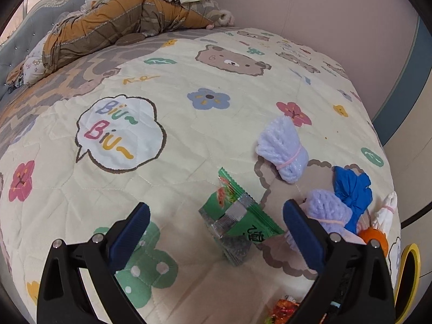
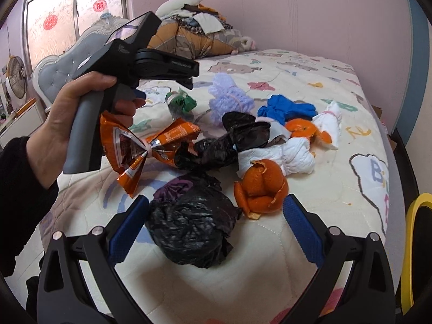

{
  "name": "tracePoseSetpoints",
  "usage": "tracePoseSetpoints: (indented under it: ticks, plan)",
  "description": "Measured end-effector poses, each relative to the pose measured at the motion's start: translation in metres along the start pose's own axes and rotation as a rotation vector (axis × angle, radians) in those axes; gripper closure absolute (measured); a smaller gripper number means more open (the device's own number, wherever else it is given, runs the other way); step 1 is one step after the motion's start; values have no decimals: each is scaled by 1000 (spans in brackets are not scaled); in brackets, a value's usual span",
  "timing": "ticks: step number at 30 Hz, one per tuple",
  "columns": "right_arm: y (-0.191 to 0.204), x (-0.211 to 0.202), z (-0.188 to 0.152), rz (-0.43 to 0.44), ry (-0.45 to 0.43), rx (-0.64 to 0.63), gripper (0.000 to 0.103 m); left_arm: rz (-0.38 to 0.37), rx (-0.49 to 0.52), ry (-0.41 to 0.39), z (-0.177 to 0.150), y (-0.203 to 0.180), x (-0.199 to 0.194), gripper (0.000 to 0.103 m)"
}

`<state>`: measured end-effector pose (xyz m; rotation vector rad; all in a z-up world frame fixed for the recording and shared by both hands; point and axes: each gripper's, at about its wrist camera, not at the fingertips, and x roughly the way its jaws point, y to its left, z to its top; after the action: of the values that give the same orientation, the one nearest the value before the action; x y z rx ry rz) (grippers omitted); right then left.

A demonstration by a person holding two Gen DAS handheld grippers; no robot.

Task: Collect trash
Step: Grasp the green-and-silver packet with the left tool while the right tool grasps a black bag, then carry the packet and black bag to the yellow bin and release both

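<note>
Roughly a dozen bits of trash on the bed quilt, clustered near its foot end. Count from the right wrist view: two black plastic bags, one balled up right in front, one twisted behind it; two orange peel pieces, a big curled one just beside the balled bag, a smaller one further back; two knotted white tissue wads; one orange snack wrapper tied in the middle like a bow; one blue glove; one green wrapper; lilac foam net, and the left wrist view shows two of those.

Green wrapper is flat, creased, with a silver seam, lying between the fingers of the left hand-held gripper, untouched. That gripper is wide open, empty, held by a hand.

Right hand-held gripper is also wide open, empty, jaws straddling the balled black bag, no contact visible.

Piled bedding at the headboard end, well apart.
</note>
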<state>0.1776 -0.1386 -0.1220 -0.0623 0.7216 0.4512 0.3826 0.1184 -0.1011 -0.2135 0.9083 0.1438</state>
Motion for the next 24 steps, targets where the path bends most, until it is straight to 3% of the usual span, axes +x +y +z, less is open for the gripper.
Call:
tracePoseSetpoints:
  ticks: [4, 8, 10, 12, 14, 15, 18, 24]
  plan:
    - [-8, 10, 0, 48, 41, 43, 8, -19, 11, 26, -6, -4, 14, 11]
    - [-12, 11, 0, 70, 46, 61, 11, -79, -12, 85, -14, -2, 29, 27]
    - [-11, 10, -1, 67, 38, 53, 24, -105, -29, 110, -17, -1, 36, 37]
    - [-9, 10, -2, 70, 36, 39, 30, -85, -37, 112, -20, 0, 41, 54]
    - [-7, 11, -3, 80, 40, 29, 46, -78, -38, 100, -20, 1, 42, 62]
    - [-7, 12, -4, 92, 46, 28, 52, -84, -43, 92, -20, 2, 41, 64]
    - [-9, 13, -4, 119, 49, 32, 60, -106, -62, 84, -20, 7, 40, 66]
    - [-15, 9, -3, 148, 29, 52, 67, -160, -69, 37, -22, 8, 31, 68]
